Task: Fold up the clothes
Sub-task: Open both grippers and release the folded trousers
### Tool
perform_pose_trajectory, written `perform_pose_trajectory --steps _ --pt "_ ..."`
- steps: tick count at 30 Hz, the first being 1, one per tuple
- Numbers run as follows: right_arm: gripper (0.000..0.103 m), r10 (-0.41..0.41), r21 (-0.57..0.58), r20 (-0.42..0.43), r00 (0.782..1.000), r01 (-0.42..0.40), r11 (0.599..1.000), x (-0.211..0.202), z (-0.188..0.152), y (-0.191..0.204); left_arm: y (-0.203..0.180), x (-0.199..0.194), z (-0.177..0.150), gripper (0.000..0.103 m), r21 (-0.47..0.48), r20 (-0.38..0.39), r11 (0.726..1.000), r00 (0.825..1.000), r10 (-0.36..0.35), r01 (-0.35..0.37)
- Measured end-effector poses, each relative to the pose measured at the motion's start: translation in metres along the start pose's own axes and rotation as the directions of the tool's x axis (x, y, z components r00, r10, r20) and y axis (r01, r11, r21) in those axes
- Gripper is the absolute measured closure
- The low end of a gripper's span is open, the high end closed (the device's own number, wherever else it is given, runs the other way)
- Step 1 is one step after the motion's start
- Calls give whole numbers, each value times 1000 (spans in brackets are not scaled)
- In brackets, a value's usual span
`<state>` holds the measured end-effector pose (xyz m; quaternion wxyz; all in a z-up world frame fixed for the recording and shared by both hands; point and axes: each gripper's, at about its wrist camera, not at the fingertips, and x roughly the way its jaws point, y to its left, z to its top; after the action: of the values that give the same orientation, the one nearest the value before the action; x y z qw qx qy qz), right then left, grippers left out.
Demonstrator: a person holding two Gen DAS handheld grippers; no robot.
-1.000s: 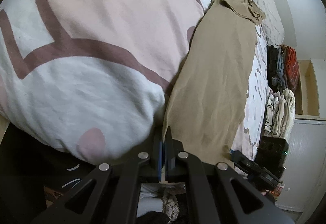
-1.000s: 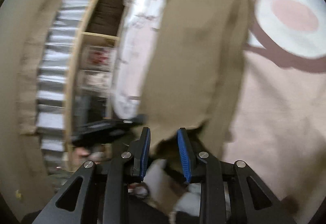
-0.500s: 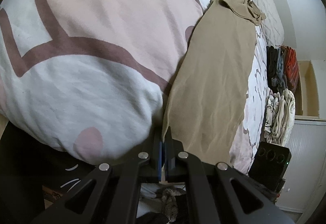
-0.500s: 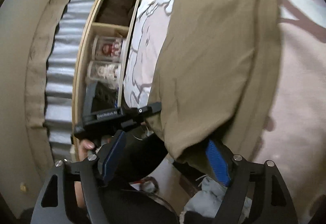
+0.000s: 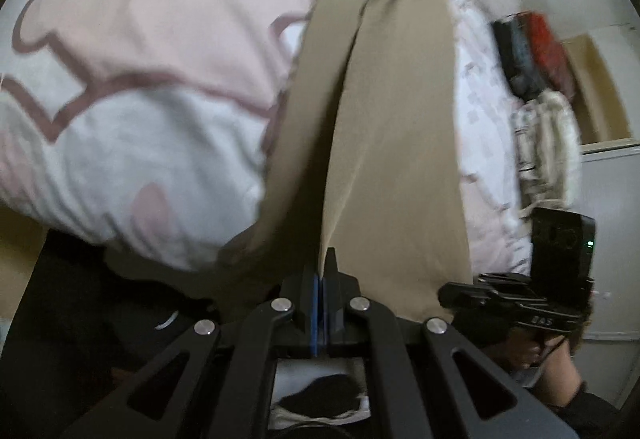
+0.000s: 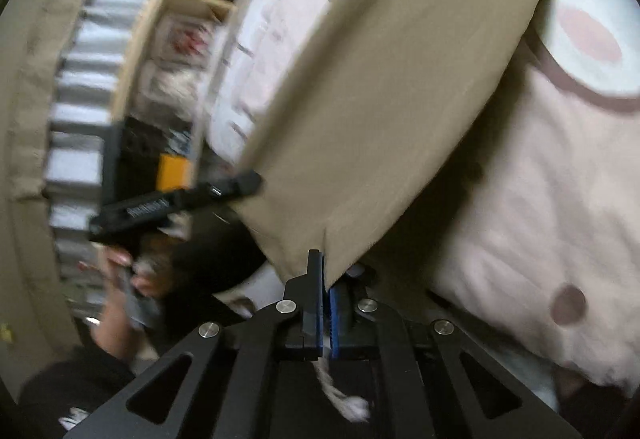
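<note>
A long tan garment [image 5: 392, 143] lies stretched over the pink and white bed cover [image 5: 132, 51], its far end bunched near the wall. My left gripper [image 5: 325, 263] is shut on the near hem of the garment, which rises in a crease from the jaws. In the right wrist view the same tan garment [image 6: 384, 87] hangs taut from my right gripper [image 6: 325, 259], shut on another part of that hem. The other gripper [image 6: 176, 201], held by a hand, shows at the left of that view.
A stack of folded clothes [image 5: 536, 51] and a white knit bundle [image 5: 548, 147] sit beside the bed at the right. A wooden shelf [image 6: 176, 23] stands past the bed's edge. Dark floor and loose fabric lie below the grippers.
My right gripper has gone from open to shut on the hem. Both grippers have lifted the near end, so the garment now rises off the cover in a crease.
</note>
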<state>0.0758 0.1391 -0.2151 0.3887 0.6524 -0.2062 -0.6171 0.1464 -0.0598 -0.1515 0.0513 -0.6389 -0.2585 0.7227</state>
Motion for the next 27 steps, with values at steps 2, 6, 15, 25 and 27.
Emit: perform_pose_trajectory --steps 2,6,15,25,27 --pt "99 -37 17 -37 999 38 999 15 -5 -9 5 12 0 101 -5 -16 999 999 39 -39" --pt "99 -112 42 -103 988 117 992 42 -13 -25 12 28 2 101 -23 -32 998 997 66 -66" --pt "99 -307 -62 -68 949 303 951 44 -18 -20 20 40 5 99 -84 -40 994 997 69 -72" --pt "54 -333 -45 4 943 333 942 -42 -40 15 -10 -40 -6 63 -30 96 976 971 218 -217" --pt "54 -288 -33 93 953 292 956 -81 -39 24 -27 -67 -2 63 23 160 968 957 243 -249"
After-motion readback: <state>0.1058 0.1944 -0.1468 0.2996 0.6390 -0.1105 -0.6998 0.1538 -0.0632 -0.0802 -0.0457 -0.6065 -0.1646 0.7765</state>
